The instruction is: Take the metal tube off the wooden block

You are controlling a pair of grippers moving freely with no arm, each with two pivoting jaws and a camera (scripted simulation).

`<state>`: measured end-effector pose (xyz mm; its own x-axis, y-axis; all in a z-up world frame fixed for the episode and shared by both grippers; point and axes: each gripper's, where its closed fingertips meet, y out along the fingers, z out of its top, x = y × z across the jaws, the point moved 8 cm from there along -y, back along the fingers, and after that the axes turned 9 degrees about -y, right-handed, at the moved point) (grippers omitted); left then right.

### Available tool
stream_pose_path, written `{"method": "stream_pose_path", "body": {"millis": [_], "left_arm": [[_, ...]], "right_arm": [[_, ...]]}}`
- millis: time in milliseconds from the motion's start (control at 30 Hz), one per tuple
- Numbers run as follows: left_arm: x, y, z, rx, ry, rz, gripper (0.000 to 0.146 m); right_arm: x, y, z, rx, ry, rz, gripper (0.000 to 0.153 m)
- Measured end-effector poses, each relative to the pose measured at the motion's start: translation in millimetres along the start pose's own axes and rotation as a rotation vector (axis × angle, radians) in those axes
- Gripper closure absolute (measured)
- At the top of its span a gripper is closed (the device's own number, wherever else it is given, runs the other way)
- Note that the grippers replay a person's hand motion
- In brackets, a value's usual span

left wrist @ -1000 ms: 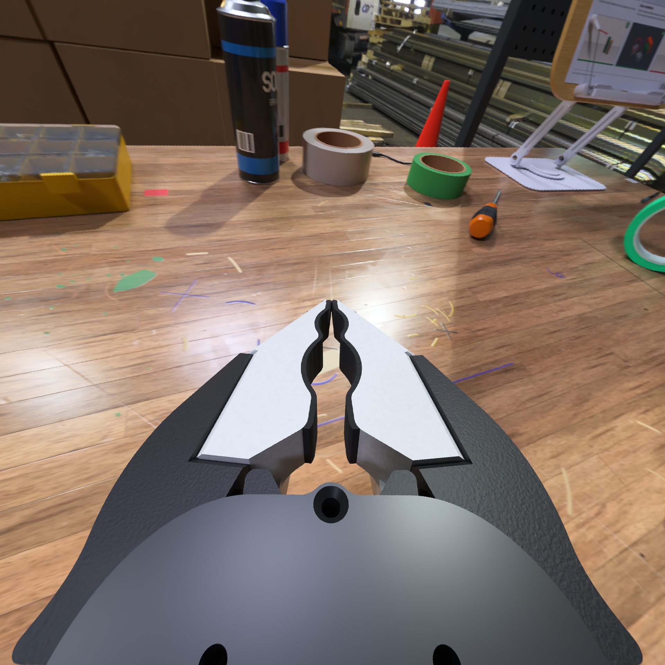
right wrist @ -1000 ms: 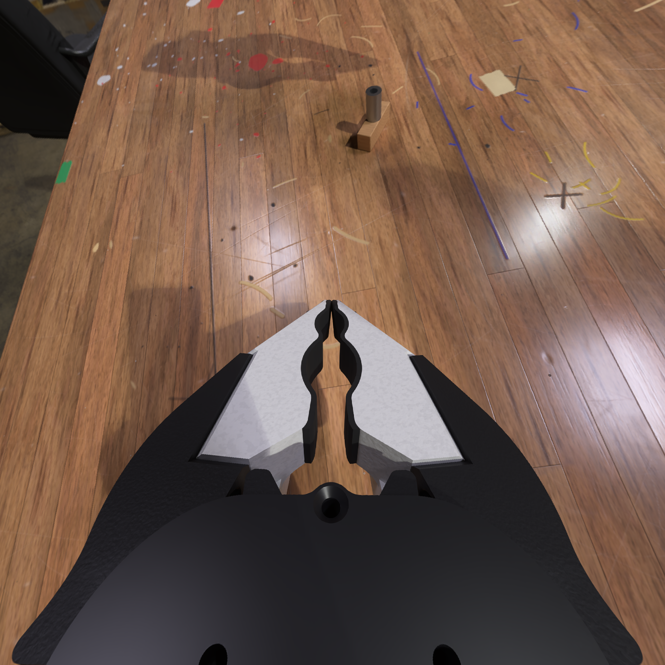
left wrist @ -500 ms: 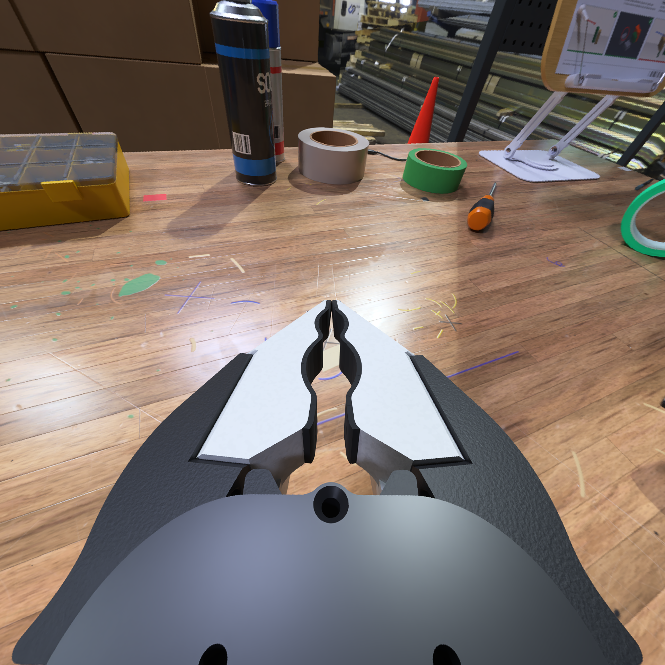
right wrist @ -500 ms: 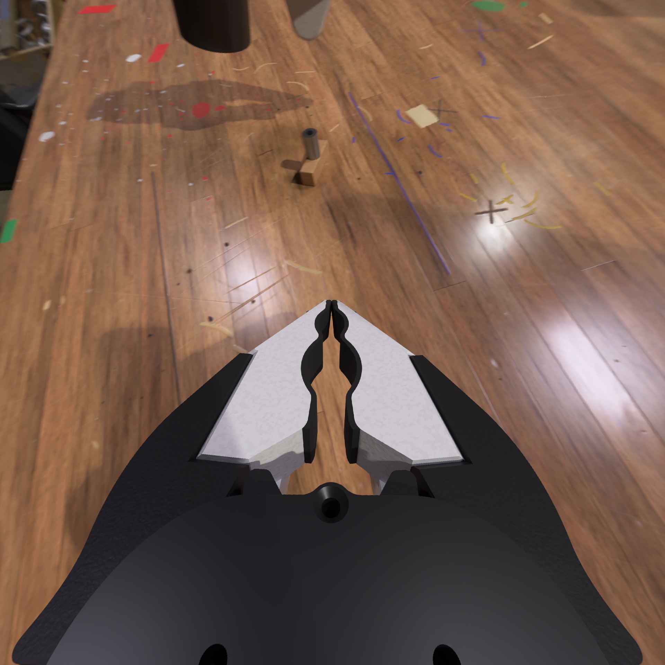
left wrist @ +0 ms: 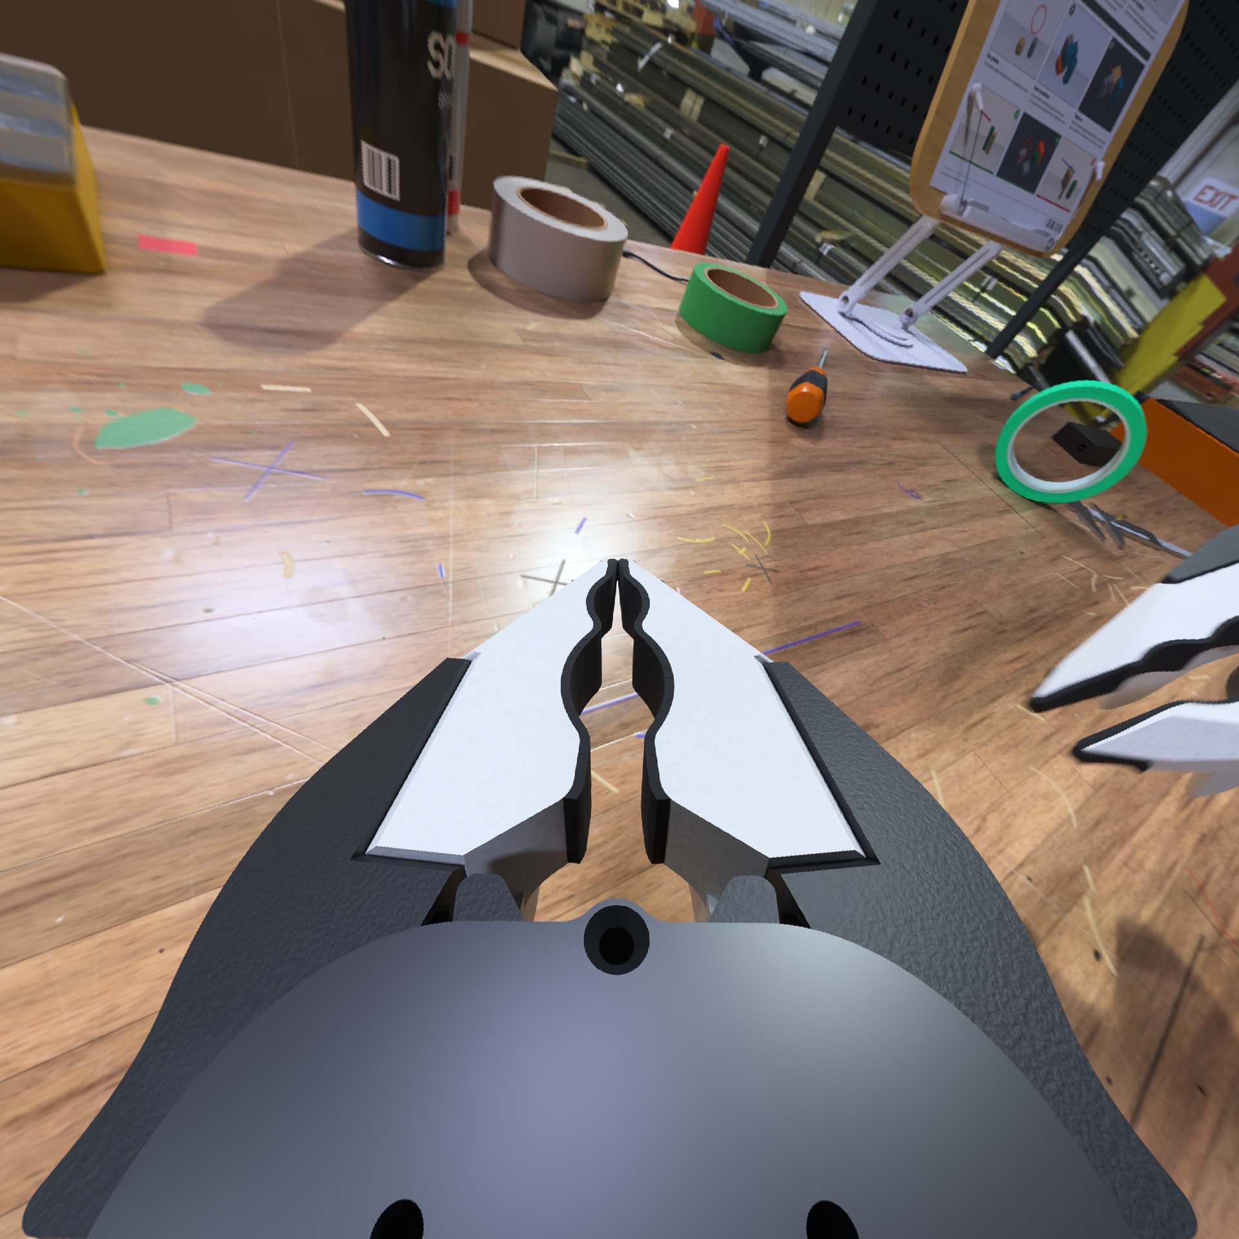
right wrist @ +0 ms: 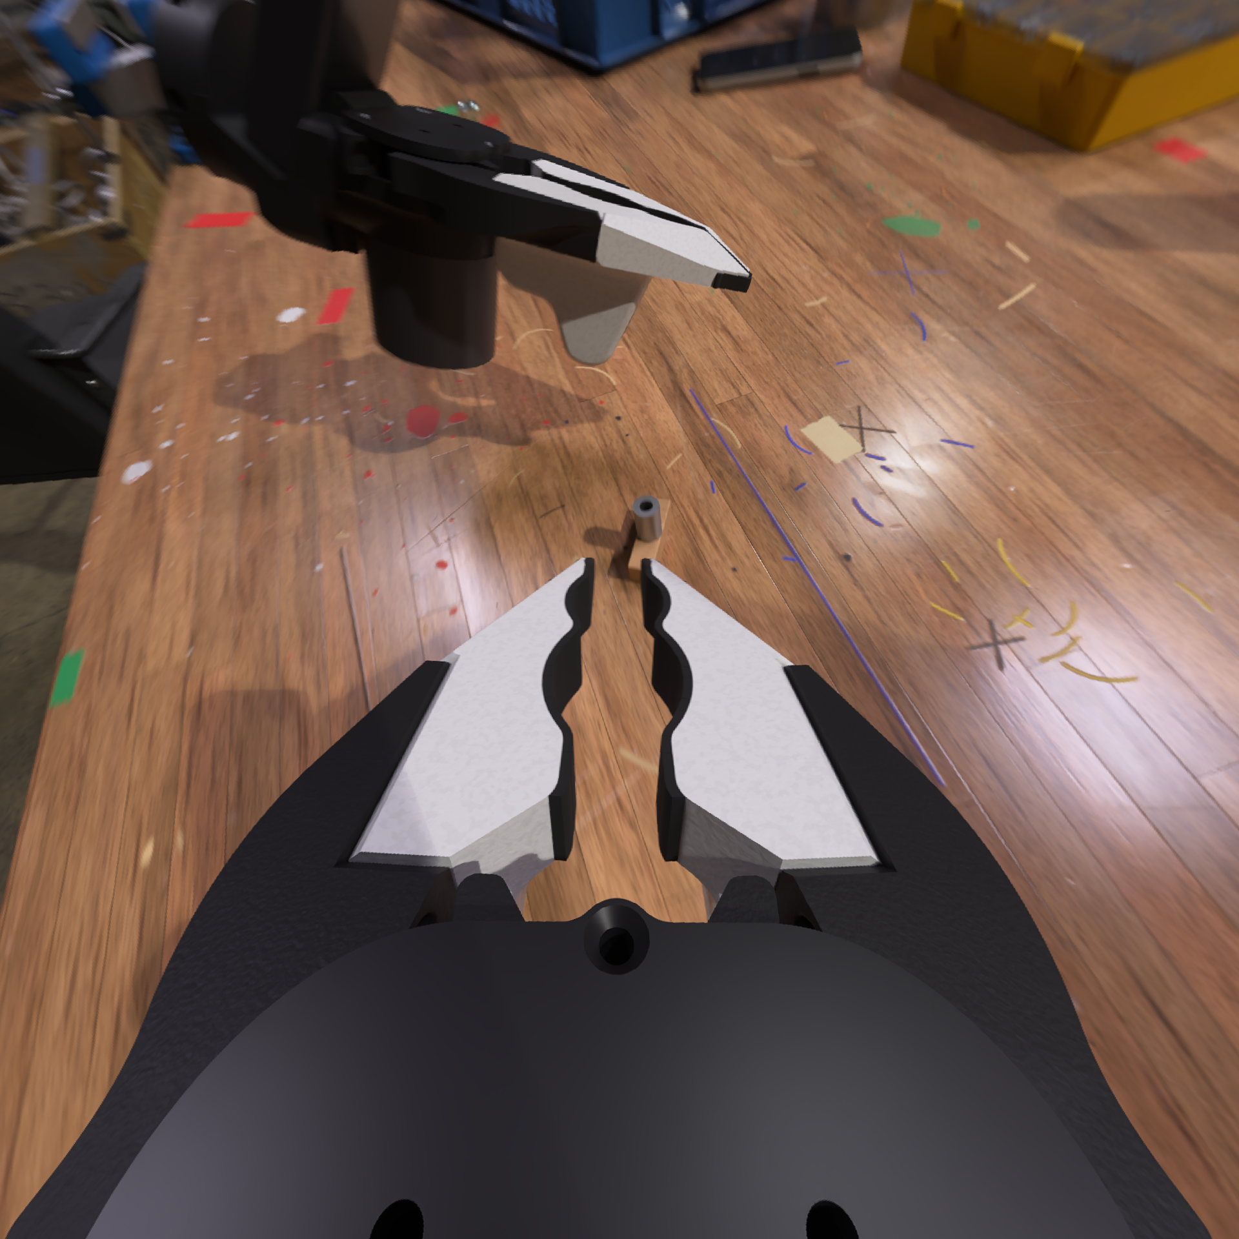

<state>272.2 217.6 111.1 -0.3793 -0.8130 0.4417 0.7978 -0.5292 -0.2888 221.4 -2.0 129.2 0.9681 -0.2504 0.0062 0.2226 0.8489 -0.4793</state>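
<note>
In the right wrist view a small grey metal tube [right wrist: 647, 517] stands upright on a small wooden block [right wrist: 633, 558] on the wooden bench. My right gripper [right wrist: 617, 568] is open, its tips apart, pointing at the block from some way off. My left gripper [left wrist: 617, 566] is shut and empty above the bench; it also shows in the right wrist view [right wrist: 731, 278], hovering beyond and left of the tube. The right gripper shows at the right edge of the left wrist view [left wrist: 1056, 721]. The tube and block are out of the left wrist view.
Left wrist view: a spray can [left wrist: 402, 134], grey tape roll [left wrist: 556, 234], green tape roll [left wrist: 731, 305], orange-handled screwdriver [left wrist: 806, 395], green tape ring [left wrist: 1069, 439], yellow parts box [left wrist: 40, 194], a stand with a board [left wrist: 1032, 114]. Right wrist view: yellow box [right wrist: 1073, 60], the bench's left edge [right wrist: 100, 483].
My right gripper has opened and swung so the tube and block are nearer and centred. My left gripper tilted and turned; each gripper now shows in the other's view.
</note>
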Motion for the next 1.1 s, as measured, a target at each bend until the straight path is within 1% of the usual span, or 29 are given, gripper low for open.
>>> {"method": "stream_pose_path", "body": {"millis": [100, 133, 267, 333, 400, 467, 533, 633, 767, 833, 900, 967, 1100], "left_arm": [[0, 1, -2, -0.037, -0.024, -0.040, 0.146], [0, 1, -3, -0.048, -0.024, -0.051, 0.146], [-2, -4, -2, -0.087, 0.002, -0.064, 0.146], [-11, -9, 2, -0.086, 0.017, -0.027, 0.146], [-19, -13, 5, -0.053, -0.011, -0.016, 0.146], [-27, -13, 7, -0.041, -0.088, -0.056, 0.146], [-32, -12, 4, -0.060, -0.167, -0.099, 0.146], [-34, -13, 3, -0.081, -0.231, -0.126, 0.146], [-28, -18, 6, -0.046, -0.205, -0.105, 0.146], [-24, -17, 7, -0.043, -0.176, -0.101, 0.146], [-21, -15, 5, -0.053, -0.140, -0.087, 0.146], [-20, -12, 3, -0.070, -0.115, -0.076, 0.146], [-21, -10, 1, -0.081, -0.118, -0.079, 0.146]], "right_arm": [[-13, 35, 18, -0.101, 0.062, -0.067, 0.124], [-17, 43, 22, -0.122, 0.074, -0.096, 0.122], [-22, 58, 28, -0.146, 0.131, -0.204, 0.121], [-22, 62, 28, -0.129, 0.186, -0.215, 0.122], [-21, 64, 26, -0.108, 0.214, -0.233, 0.124], [-19, 66, 24, -0.087, 0.207, -0.250, 0.125], [-14, 68, 26, -0.088, 0.161, -0.279, 0.125], [-7, 72, 26, -0.106, 0.087, -0.334, 0.125], [-10, 77, 17, -0.152, 0.035, -0.307, 0.125], [-11, 72, 10, -0.189, -0.017, -0.334, 0.126], [-11, 68, 4, -0.193, -0.037, -0.354, 0.128], [-10, 65, 0, -0.168, -0.004, -0.340, 0.130], [-8, 64, -2, -0.102, 0.105, -0.265, 0.134]]}}
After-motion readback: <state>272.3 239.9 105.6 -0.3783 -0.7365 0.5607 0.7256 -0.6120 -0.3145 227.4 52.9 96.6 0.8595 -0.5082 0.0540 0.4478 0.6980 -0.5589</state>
